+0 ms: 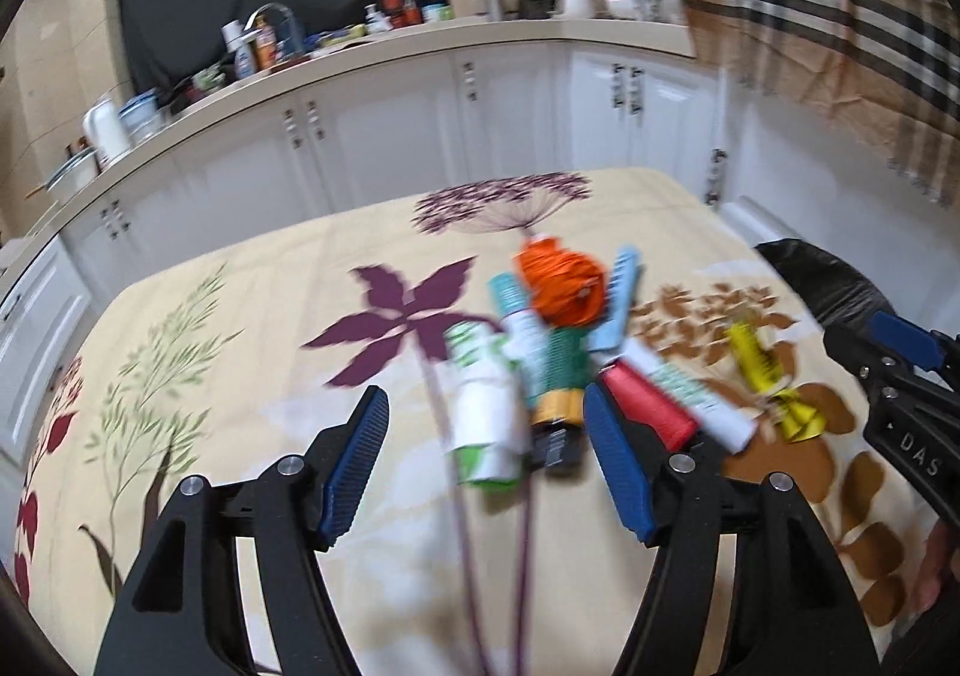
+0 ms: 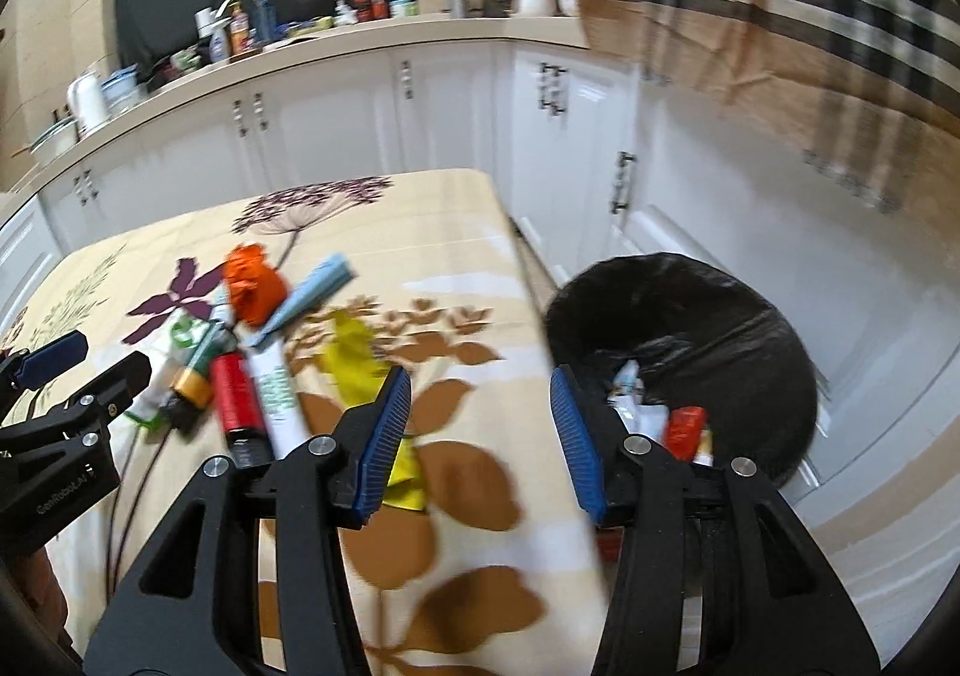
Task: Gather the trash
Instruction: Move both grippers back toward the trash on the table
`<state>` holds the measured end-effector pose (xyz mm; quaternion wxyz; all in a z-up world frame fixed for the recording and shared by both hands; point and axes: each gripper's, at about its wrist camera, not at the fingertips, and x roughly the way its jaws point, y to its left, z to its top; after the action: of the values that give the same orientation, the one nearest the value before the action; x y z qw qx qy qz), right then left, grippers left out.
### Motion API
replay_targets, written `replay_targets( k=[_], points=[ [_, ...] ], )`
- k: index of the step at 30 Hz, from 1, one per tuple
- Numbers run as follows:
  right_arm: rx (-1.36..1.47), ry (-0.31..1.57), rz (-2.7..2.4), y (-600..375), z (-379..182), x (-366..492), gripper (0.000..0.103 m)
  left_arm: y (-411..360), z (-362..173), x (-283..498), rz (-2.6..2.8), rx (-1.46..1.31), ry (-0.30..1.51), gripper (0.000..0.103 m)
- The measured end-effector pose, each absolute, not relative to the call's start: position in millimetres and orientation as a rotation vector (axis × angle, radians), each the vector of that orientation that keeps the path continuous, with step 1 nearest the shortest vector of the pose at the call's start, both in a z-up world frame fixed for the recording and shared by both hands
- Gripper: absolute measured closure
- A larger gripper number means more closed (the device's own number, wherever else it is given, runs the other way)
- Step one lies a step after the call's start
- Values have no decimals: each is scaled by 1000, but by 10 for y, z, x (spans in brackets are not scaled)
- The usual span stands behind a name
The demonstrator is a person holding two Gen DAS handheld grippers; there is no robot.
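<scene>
A pile of trash lies on the flower-print table [image 1: 240, 316]: a white and green bottle [image 1: 483, 424], an orange crumpled wrapper [image 1: 561, 286], a teal tube [image 1: 522, 328], a red tube [image 1: 648, 406], a light blue packet [image 1: 618, 298] and a yellow wrapper [image 1: 768, 382]. My left gripper [image 1: 485, 400] hovers open just before the pile, its pads clear of the bottle. My right gripper [image 2: 481, 376] is open and empty over the table's right edge. A black bin bag [image 2: 720, 328] stands beside the table with a red packet [image 2: 684, 430] and other litter inside. The picture is motion-blurred.
White cabinets [image 1: 390, 136] run behind the table under a counter [image 1: 360, 58] crowded with bottles, a faucet and dishes. A plaid cloth [image 1: 840, 16] hangs at the upper right. Each gripper shows in the other's view: right gripper [image 1: 900, 352], left gripper [image 2: 84, 358].
</scene>
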<state>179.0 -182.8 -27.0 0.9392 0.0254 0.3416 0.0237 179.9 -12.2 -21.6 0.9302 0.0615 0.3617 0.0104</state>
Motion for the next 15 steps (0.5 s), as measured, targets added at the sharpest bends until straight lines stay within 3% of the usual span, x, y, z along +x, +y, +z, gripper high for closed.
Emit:
replay_targets(
  k=[15],
  points=[
    [11,825,118,-1484,-458,2052,56,310,-351,1776,73,63,780,36]
  ],
)
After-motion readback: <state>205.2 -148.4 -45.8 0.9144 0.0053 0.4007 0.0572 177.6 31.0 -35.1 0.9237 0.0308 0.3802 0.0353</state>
